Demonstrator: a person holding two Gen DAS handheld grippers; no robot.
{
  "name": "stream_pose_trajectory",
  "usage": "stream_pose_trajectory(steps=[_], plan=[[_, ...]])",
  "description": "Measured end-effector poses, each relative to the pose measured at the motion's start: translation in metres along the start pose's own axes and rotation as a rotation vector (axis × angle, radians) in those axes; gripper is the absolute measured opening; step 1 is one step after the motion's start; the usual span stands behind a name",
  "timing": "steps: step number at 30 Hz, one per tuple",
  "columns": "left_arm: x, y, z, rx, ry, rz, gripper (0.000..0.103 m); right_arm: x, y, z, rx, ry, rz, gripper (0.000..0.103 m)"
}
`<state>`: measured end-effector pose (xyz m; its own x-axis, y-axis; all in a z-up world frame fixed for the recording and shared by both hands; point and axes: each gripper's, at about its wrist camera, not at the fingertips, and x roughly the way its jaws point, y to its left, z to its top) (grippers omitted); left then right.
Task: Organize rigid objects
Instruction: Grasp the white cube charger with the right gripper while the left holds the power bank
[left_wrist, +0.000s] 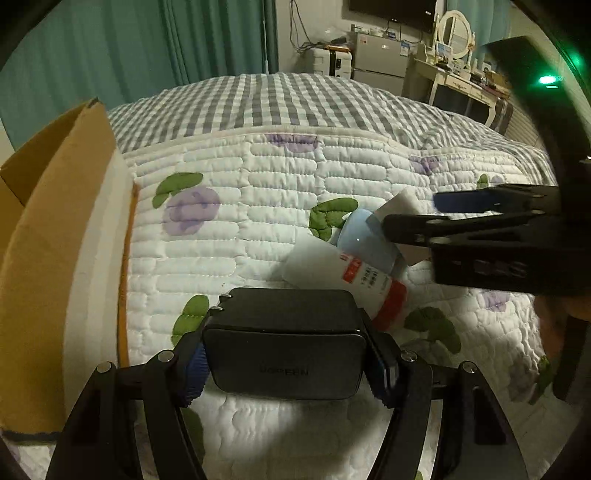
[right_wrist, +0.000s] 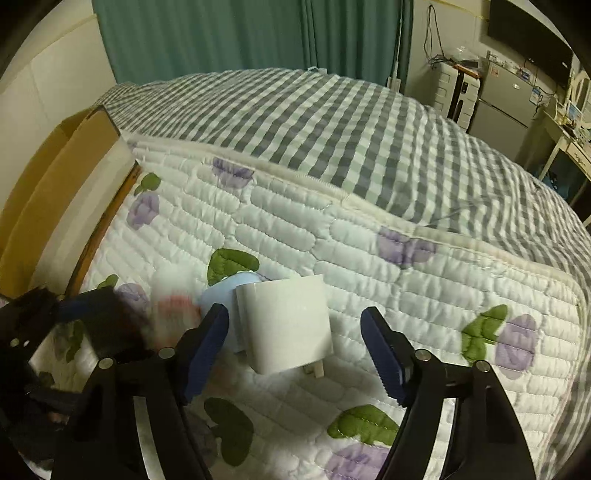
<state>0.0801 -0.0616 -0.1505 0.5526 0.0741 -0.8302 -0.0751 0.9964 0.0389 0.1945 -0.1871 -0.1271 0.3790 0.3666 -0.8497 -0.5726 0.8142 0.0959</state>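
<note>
My left gripper is shut on a black charger and holds it just above the quilt. Behind it lie a white bottle with a red label and a pale blue round object. My right gripper is open, its jaws on either side of a white plug adapter lying on the quilt, without touching it. In the left wrist view the right gripper reaches in from the right over the white adapter. The pale blue object sits just left of the adapter.
An open cardboard box stands at the left edge of the bed, also seen in the right wrist view. A grey checked blanket covers the far half of the bed. A fridge and dresser stand beyond.
</note>
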Motion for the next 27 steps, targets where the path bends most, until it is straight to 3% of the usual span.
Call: stream_pose_trajectory(steps=[4, 12, 27], plan=[[-0.004, 0.000, -0.001, 0.001, 0.001, 0.012, 0.070, 0.014, -0.001, 0.002, 0.018, 0.032, 0.031, 0.055], [-0.017, 0.005, -0.004, -0.006, -0.014, 0.028, 0.070, -0.006, 0.012, -0.011, -0.021, -0.010, -0.023, 0.054], [-0.082, 0.012, -0.003, -0.012, -0.120, -0.015, 0.070, -0.078, 0.038, -0.037, -0.027, -0.087, -0.188, 0.053]])
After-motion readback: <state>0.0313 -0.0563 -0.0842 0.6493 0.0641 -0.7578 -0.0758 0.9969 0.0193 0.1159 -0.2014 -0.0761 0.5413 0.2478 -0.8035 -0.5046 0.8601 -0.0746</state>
